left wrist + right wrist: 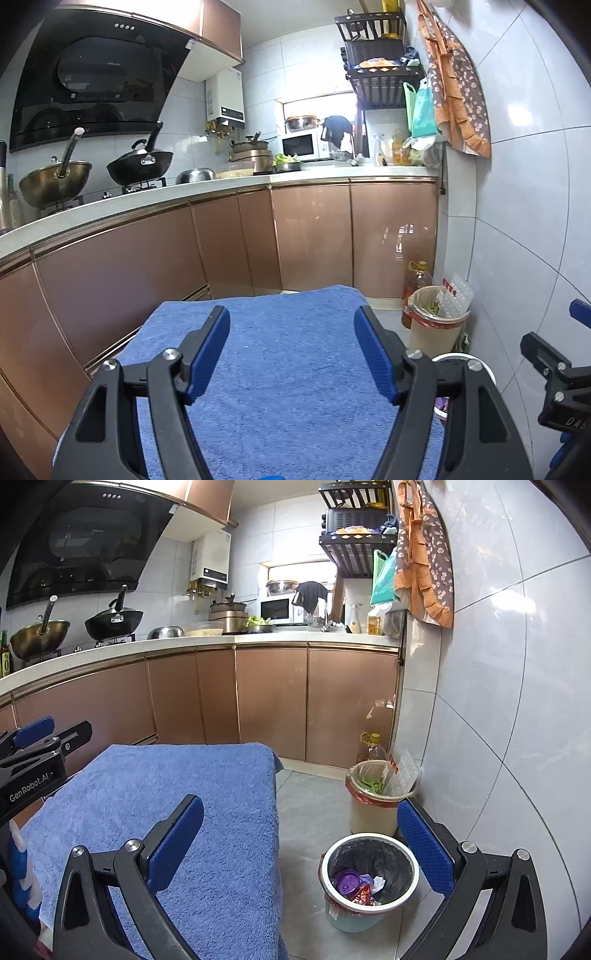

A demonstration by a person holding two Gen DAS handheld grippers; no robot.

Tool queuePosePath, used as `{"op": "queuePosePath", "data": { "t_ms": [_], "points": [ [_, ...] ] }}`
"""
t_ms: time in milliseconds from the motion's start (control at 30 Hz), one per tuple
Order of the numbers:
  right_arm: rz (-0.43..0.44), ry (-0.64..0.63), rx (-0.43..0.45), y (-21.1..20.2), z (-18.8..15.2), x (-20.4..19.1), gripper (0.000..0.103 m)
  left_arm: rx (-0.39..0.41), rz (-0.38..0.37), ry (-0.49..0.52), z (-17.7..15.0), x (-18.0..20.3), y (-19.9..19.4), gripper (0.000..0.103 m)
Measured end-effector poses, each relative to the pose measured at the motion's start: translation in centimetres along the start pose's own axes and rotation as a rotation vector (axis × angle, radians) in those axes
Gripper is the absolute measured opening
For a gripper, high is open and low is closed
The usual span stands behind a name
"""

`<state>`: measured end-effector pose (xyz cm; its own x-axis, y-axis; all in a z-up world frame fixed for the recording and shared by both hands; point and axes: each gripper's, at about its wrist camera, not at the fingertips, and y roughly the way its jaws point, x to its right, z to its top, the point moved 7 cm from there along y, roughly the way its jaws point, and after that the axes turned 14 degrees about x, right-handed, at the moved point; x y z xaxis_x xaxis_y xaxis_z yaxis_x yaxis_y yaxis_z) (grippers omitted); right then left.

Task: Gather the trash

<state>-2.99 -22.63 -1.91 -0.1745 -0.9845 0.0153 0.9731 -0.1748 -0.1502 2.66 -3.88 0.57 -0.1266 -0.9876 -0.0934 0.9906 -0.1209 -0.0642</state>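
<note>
A white-rimmed trash bin [326,856] with a black liner stands on the floor to the right of a table draped in a blue towel [166,790]. Inside it lie a purple lid [346,880], a red wrapper [364,893] and crumpled white paper [378,882]. My right gripper [300,805] is open and holds nothing; it hangs above the towel's right edge and the bin. My left gripper [291,317] is open over the blue towel [288,376], with nothing between its fingers. In the left wrist view only a sliver of the bin's rim [454,356] shows behind the right finger.
A cream bin [373,816] with a red bag holds green scraps and clear plastic packaging, with an oil bottle [373,747] behind it. Copper cabinet fronts [269,701] run under a cluttered counter with woks [112,622]. A tiled wall [498,701] closes the right side.
</note>
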Motion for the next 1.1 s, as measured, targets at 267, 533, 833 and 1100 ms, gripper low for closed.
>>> {"op": "queuePosePath", "data": {
  "t_ms": [267, 533, 833, 1100],
  "points": [
    [0.011, 0.0, -0.004, 0.0, -0.3, -0.4, 0.103, -0.003, 0.011, 0.016, -0.4, -1.1, -0.5, 0.068],
    [0.016, 0.0, -0.008, 0.2, -0.4, -0.3, 0.103, -0.005, 0.013, 0.022, -0.7, -1.2, -0.8, 0.068],
    [0.013, 0.002, -0.007, 0.1, -0.6, -0.3, 0.103, -0.01, 0.001, 0.025, -1.2, -1.3, -1.1, 0.068],
    [0.015, 0.002, -0.009, 0.0, -0.6, -0.3, 0.103, -0.019, -0.004, 0.015, -1.4, -1.4, -1.0, 0.068]
  ]
}}
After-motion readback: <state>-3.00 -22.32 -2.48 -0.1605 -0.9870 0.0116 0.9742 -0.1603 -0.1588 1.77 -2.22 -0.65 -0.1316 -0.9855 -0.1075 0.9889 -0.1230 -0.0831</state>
